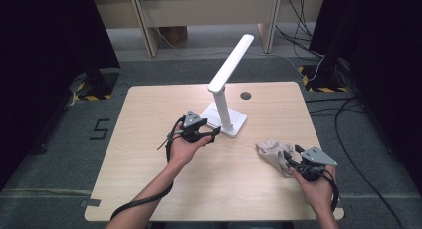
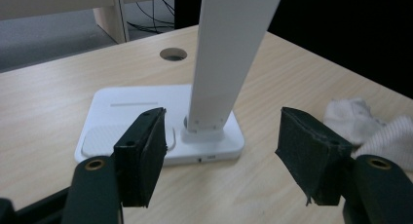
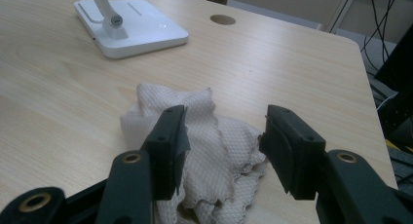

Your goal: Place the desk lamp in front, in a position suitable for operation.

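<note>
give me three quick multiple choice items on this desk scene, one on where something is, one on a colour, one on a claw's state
1. Where does the crumpled off-white cloth lie on the light wooden table?
A. beside the right claw
B. on the lamp's base
C. over the round cable hole

2. What colour is the folding desk lamp?
A. black
B. white
C. red

3. How do the left claw's jaws stand?
A. clamped on the lamp's post
B. shut on the cloth
C. open, nothing between the pads

Answers:
1. A, the high view shows the cloth at the right claw, whose jaws stand astride it.
2. B, base, post and head are all white.
3. C, the left gripper view shows a wide gap between the pads, with the lamp farther off.
</note>
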Demonstrator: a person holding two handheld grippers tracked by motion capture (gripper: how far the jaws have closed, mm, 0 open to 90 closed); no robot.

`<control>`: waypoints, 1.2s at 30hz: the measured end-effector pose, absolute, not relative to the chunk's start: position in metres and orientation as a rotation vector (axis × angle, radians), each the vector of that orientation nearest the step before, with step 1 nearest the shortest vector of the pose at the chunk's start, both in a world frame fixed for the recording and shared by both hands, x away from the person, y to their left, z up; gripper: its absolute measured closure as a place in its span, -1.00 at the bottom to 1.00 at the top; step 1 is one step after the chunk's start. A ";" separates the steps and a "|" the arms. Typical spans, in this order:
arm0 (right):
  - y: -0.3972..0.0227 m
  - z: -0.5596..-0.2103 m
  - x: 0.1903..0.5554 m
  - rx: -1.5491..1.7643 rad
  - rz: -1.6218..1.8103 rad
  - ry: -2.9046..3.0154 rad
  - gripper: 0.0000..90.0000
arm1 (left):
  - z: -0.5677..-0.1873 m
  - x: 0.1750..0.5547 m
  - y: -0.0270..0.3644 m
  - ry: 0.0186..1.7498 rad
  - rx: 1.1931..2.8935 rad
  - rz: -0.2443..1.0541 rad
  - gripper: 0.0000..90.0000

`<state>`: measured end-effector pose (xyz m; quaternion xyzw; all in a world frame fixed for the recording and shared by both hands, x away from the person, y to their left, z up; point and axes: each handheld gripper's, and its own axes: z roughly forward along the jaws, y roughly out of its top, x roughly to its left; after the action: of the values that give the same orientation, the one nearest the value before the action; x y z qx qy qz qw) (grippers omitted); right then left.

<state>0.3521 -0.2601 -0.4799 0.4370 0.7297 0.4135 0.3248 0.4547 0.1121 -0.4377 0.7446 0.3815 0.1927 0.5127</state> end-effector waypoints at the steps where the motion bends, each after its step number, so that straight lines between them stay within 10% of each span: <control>1: -0.260 -0.480 0.352 1.146 1.086 1.913 0.13 | -0.436 0.457 0.109 0.911 1.794 0.469 -0.25; 16: -0.255 -0.475 0.352 1.107 1.099 1.907 0.12 | -0.431 0.471 0.082 0.866 1.775 0.512 -0.21; 36: -0.099 -0.438 0.470 0.807 1.226 2.108 0.06 | -0.406 0.459 0.123 0.748 1.737 0.572 -0.15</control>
<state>0.4696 -0.0992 -0.4382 0.3013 0.7873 0.4578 0.2826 0.4587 0.1228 -0.4060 0.7340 0.3160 0.2419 0.5504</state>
